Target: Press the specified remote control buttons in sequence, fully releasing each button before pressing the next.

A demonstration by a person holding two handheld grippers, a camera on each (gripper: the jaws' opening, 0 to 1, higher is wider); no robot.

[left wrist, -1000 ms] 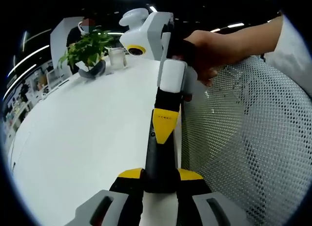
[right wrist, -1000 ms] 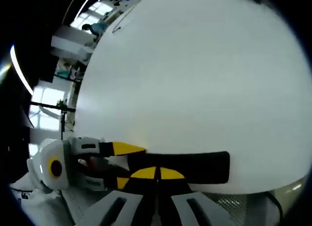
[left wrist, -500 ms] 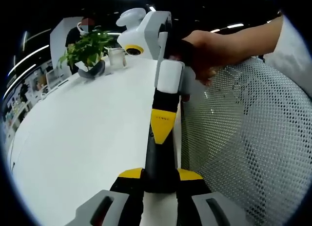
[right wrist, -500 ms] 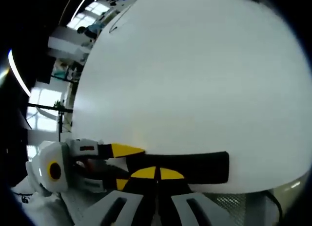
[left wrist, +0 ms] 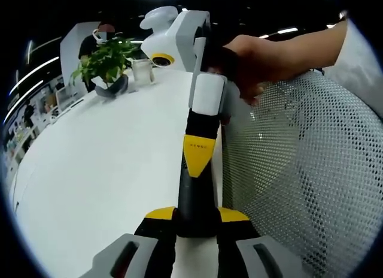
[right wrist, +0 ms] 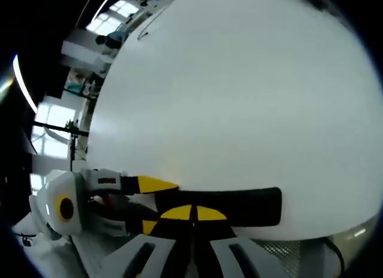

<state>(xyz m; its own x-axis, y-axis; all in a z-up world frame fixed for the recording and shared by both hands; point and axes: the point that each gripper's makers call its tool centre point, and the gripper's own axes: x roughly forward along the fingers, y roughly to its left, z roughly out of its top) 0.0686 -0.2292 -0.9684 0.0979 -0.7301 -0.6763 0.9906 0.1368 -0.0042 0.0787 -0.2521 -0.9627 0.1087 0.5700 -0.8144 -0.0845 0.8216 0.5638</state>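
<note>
**Remote control** (left wrist: 196, 200): black and long, at the near right edge of the white counter (left wrist: 90, 170), running away from you. Its place matches a second ago.

**Left gripper** (left wrist: 196, 217): your jaws are closed on the remote's near end, yellow pads on either side.

**Right gripper** (left wrist: 197, 155): jaws drawn together with nothing between them, the yellow tip set on the remote's upper face. Your hand (left wrist: 257, 62) has carried its body only a shade farther off; the tip has hardly shifted. Whether a button is down under it, you cannot tell.

**Meaning for the task**: probably a press being held, with no release yet. Lift clear before the next button.

**Also present**: potted plant (left wrist: 108, 59) and glass (left wrist: 143, 71) at the far end; mesh chair (left wrist: 299, 170) on the right.
</note>
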